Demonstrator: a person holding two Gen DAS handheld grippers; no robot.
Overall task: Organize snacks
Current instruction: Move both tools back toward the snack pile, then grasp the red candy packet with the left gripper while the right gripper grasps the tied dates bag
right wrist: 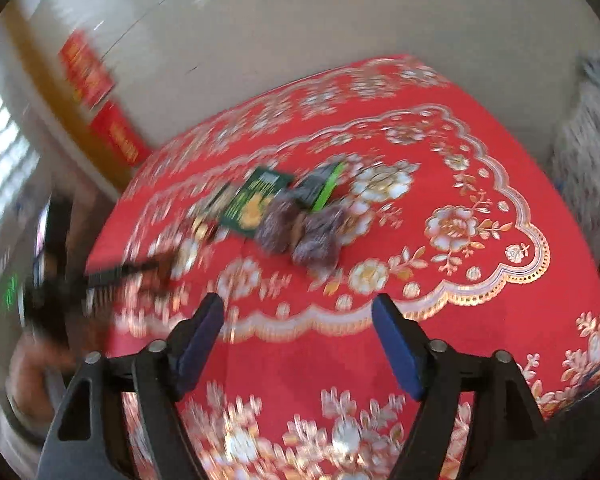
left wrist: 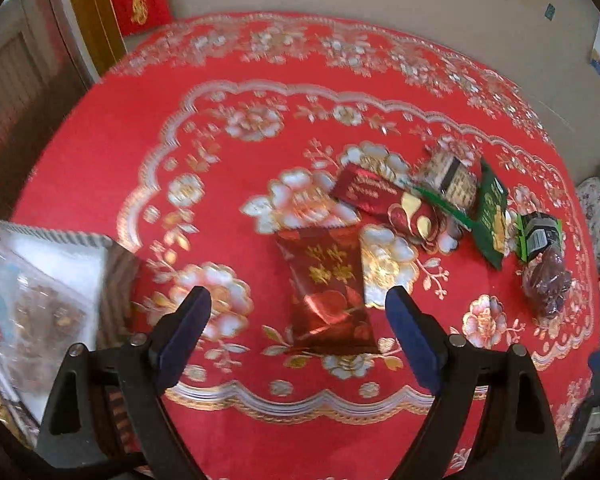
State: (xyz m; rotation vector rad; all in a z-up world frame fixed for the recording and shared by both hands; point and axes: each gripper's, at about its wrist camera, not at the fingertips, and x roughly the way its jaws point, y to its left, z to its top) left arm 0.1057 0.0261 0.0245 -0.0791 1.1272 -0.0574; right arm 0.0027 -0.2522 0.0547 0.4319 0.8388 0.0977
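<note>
The left tool [left wrist: 298, 300] hangs over the surface [left wrist: 100, 152] with its 2 blue-padded fingers [left wrist: 188, 320] spread wide and nothing gripped. Between them, lying flat on the red floral cloth, is a dark red snack packet with gold characters [left wrist: 326, 288]; the pads stand clear of it on either side. Just beyond it lies a second red packet with gold script [left wrist: 376, 196], angled across the cloth. Further right sit a pale printed packet [left wrist: 452, 178], a dark green packet [left wrist: 490, 216] and a clear bag of dark brown snacks with a green-and-black label [left wrist: 544, 268], all close together. At the left edge of this view stands a white container with a ribbed rim [left wrist: 56, 248], with a clear bag of brownish snacks [left wrist: 32, 312] in it.

The right tool [right wrist: 298, 328] also stands wide and empty, its fingers [right wrist: 396, 344] over bare cloth near the surface's front edge. Well ahead of it, the bag of dark brown snacks [right wrist: 300, 232] lies on the cloth, touching the green packet [right wrist: 256, 200] behind it. This view is blurred, so finer detail is unclear. At its far left a dark object [right wrist: 64, 280] shows, too smeared to tell what it is.
</note>
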